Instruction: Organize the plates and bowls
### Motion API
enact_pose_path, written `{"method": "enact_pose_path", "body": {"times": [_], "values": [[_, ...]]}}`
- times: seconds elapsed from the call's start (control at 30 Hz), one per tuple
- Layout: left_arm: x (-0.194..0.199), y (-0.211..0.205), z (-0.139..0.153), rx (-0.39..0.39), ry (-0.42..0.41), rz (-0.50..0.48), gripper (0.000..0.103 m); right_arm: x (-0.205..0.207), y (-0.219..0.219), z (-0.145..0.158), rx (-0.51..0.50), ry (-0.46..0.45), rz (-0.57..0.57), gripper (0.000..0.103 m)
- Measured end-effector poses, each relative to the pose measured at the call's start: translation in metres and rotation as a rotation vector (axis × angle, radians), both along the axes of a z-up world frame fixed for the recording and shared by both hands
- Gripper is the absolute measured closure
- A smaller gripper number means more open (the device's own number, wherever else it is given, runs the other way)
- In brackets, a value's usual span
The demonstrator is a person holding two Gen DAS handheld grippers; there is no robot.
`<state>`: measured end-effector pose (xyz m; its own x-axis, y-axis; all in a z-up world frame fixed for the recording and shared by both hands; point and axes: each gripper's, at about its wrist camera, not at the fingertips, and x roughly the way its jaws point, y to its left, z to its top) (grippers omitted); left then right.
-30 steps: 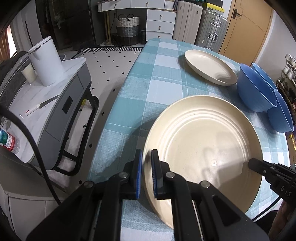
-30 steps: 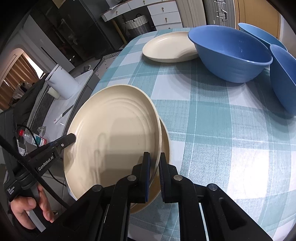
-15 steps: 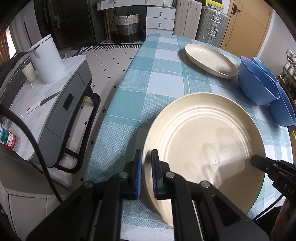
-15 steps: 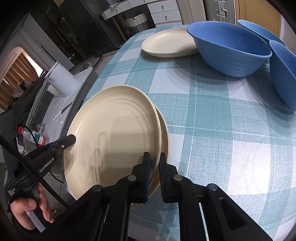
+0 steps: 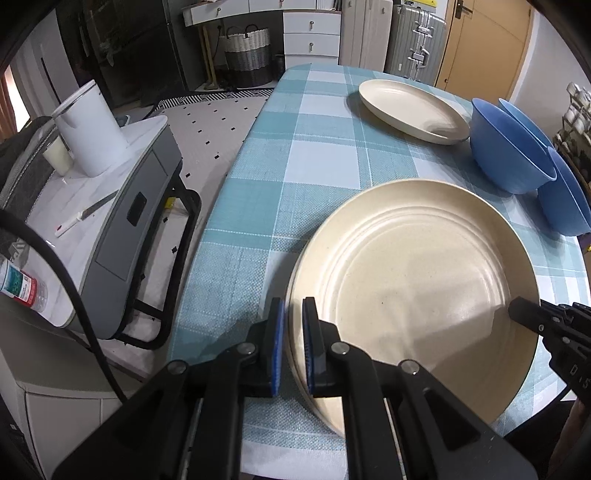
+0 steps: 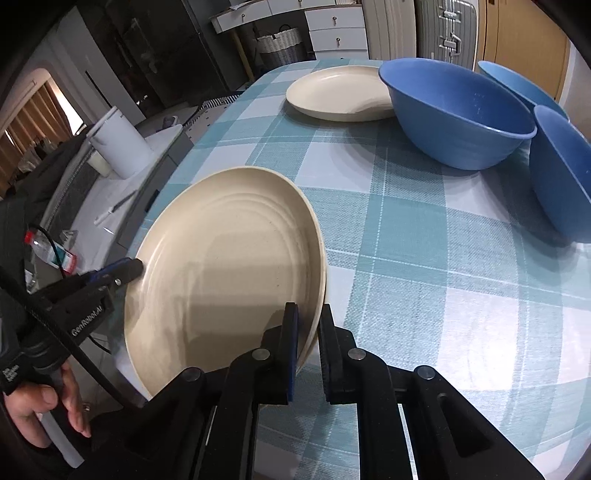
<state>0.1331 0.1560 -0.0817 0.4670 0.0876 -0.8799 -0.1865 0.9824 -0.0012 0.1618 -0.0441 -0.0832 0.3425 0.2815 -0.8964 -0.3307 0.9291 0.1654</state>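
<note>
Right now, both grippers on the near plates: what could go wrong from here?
1. The near plates are held only at the rim, by the left gripper on one side and the right gripper on the other; uneven motion could tilt or drop them.
2. Two plates seem stacked; the lower one could slip out.
3. They overhang the table edge, so a slip may reach the floor.

White drawers (image 5: 311,34), woven basket (image 5: 247,50) beside them, silver suitcase (image 5: 417,38), wooden door (image 5: 487,48) (shut), dotted floor (image 5: 210,122).
</note>
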Motion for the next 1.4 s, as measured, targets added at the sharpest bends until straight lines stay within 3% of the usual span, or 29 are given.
{"method": "enact_pose_path", "body": {"times": [0.47, 1.13, 1.23, 1.4], "values": [[-0.004, 0.0, 0.003, 0.001, -0.013, 0.003, 0.096, 0.0, 0.001, -0.003, -0.04, -0.002, 0.0, 0.092], [-0.003, 0.004, 0.002, -0.001, -0.008, 0.014, 0.096, 0.003, -0.002, -0.013, -0.018, 0.018, 0.003, 0.091], [-0.003, 0.006, 0.001, -0.008, -0.005, 0.022, 0.096, 0.003, -0.004, -0.012, -0.015, 0.021, -0.006, 0.083], [-0.004, 0.01, 0.003, -0.015, -0.012, 0.038, 0.095, 0.0, -0.014, -0.004, 0.005, -0.011, -0.033, 0.06]]}}
